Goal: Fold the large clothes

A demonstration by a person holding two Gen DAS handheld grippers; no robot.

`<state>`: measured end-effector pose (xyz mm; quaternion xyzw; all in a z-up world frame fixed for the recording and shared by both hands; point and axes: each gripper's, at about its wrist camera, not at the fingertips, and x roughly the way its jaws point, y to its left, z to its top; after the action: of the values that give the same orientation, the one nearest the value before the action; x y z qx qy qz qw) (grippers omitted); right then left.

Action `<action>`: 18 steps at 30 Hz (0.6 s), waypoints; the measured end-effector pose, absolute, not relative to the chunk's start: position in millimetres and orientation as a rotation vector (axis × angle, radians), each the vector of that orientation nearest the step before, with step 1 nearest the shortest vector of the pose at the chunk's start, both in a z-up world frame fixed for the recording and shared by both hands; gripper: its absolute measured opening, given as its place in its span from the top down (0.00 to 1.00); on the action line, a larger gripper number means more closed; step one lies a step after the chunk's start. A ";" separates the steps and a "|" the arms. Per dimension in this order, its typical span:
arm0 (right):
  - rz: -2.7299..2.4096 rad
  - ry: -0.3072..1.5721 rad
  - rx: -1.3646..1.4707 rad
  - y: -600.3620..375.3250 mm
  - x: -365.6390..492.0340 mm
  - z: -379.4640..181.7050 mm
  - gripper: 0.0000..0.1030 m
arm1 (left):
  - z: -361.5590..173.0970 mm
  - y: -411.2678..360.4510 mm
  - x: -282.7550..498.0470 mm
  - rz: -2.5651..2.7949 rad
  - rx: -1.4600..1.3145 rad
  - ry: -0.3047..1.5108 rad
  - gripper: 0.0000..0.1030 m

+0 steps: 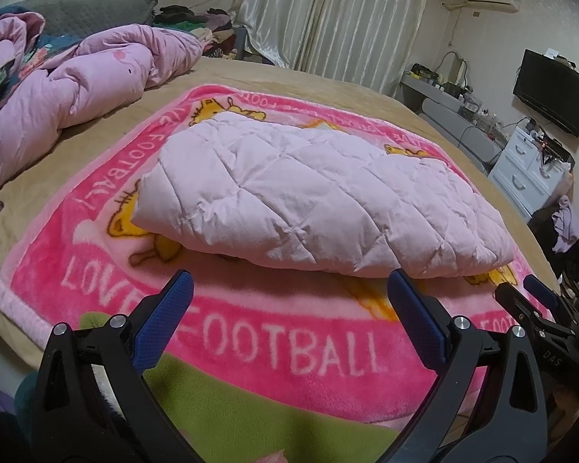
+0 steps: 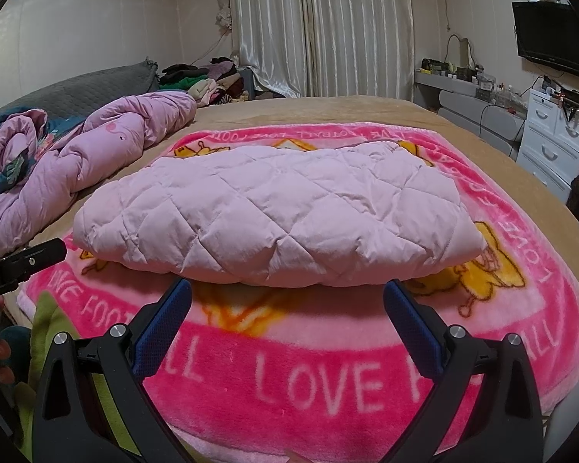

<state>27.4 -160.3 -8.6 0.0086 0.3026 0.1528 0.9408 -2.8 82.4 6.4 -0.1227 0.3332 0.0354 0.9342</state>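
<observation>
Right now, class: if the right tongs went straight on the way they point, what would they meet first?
Most likely the near edge of the folded pink quilted garment on the football blanket. The right tongs stand open just short of it; depth is unclear.

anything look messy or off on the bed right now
The pale pink quilted garment lies folded into a neat bundle on the pink football-print fleece blanket, nothing askew there. The one untidy thing is the crumpled pink padded duvet, heaped unfolded at the left. Both the left gripper and right gripper are open, touching nothing.
</observation>
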 end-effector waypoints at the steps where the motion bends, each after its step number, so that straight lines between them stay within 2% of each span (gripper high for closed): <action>1: 0.311 0.617 0.018 -160.2 27.3 -8.7 0.04 | 6.5 83.2 -3.1 0.073 -0.251 0.681 0.09; 18: 0.311 0.619 0.015 -158.4 27.0 -8.1 0.04 | 6.5 81.7 -3.0 0.072 -0.248 0.684 0.09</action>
<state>27.0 -158.4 -8.1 0.0073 0.3032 0.1526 0.9406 -3.0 81.7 6.5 -0.1213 0.3343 0.0352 0.9340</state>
